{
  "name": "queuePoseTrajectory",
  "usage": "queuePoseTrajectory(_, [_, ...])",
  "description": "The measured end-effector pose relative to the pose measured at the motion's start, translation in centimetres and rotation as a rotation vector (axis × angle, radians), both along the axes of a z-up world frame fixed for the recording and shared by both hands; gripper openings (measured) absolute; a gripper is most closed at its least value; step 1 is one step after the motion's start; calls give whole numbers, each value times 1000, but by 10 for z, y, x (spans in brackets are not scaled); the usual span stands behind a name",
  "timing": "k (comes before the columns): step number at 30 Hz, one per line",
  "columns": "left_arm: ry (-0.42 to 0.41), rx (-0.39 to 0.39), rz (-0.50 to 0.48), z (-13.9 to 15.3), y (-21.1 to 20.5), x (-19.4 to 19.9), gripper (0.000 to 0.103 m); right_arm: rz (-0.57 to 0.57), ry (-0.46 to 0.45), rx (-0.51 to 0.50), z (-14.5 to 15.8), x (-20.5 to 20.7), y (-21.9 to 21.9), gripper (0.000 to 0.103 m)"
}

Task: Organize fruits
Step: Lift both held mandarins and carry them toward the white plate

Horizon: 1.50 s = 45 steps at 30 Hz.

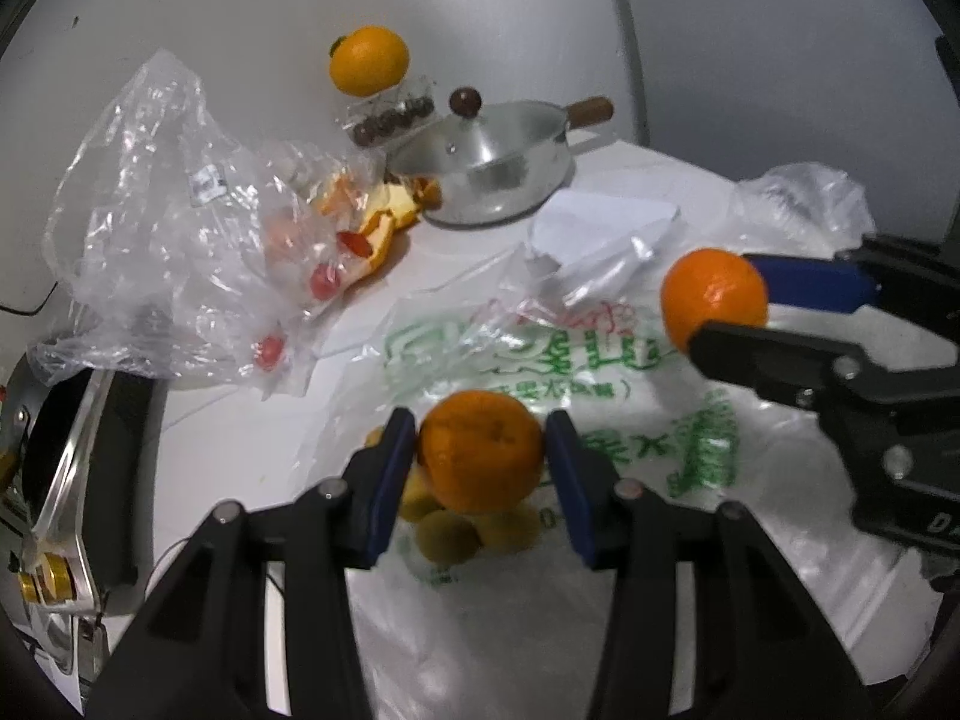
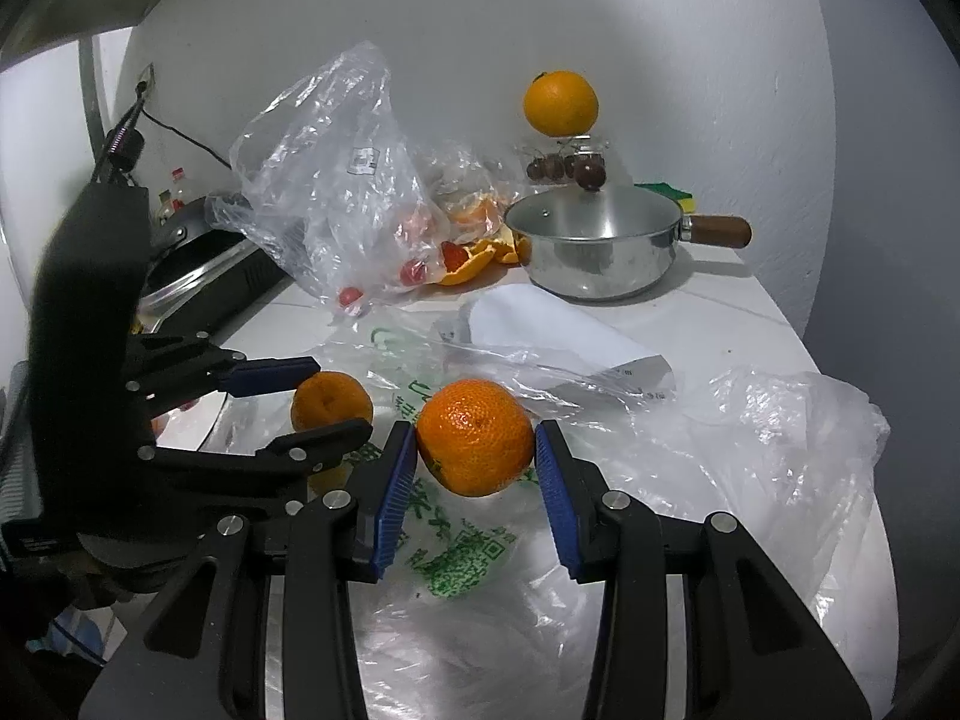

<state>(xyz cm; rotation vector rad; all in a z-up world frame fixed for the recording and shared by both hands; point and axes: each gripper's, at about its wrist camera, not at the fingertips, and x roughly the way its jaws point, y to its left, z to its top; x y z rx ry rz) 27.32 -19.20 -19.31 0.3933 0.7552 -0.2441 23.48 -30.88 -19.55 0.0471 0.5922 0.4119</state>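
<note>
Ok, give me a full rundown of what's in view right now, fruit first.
held tangerines: 2, orange; one in the left gripper, one in the right gripper
far orange: 1, orange-yellow, by the back wall, on a clear container
small yellow fruits: several, under the printed bag, below the left gripper's tangerine
small red fruits: a few, inside the clear bag
orange peel: pile, left of the pot
printed bag: 1, white with green print, on the counter
clear bag: 1, crumpled
pot: 1, steel, wooden handle
left gripper: shut on tangerine
right gripper: shut on tangerine
</note>
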Motion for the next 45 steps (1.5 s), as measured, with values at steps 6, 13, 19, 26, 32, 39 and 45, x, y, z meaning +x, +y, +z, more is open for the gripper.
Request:
queuePoseTrajectory(6, [-23,-70,-22,18,9,-22,46,-6,-14,-18,10,-13,7,43])
queuePoseTrajectory(13, [-75,-158,-36,41,26,-52,46,-7,-34,-28,20,-31,16,43])
queuePoseTrajectory(19, [-99,-190,-31,52,41,-73,46,-7,-62,-42,31,-49,28,43])
queuePoseTrajectory(26, [-121,-220,-21,61,60,-95,46,-3,-82,-59,42,-65,42,43])
queuePoseTrajectory(32, [-142,-238,-1,66,81,-111,46,8,-101,-75,50,-79,57,43])
queuePoseTrajectory(39, [-150,-251,29,66,104,-125,46,27,-107,-91,53,-88,77,43])
queuePoseTrajectory(45, [-153,-252,49,65,120,-134,46,49,-110,-102,54,-94,93,43])
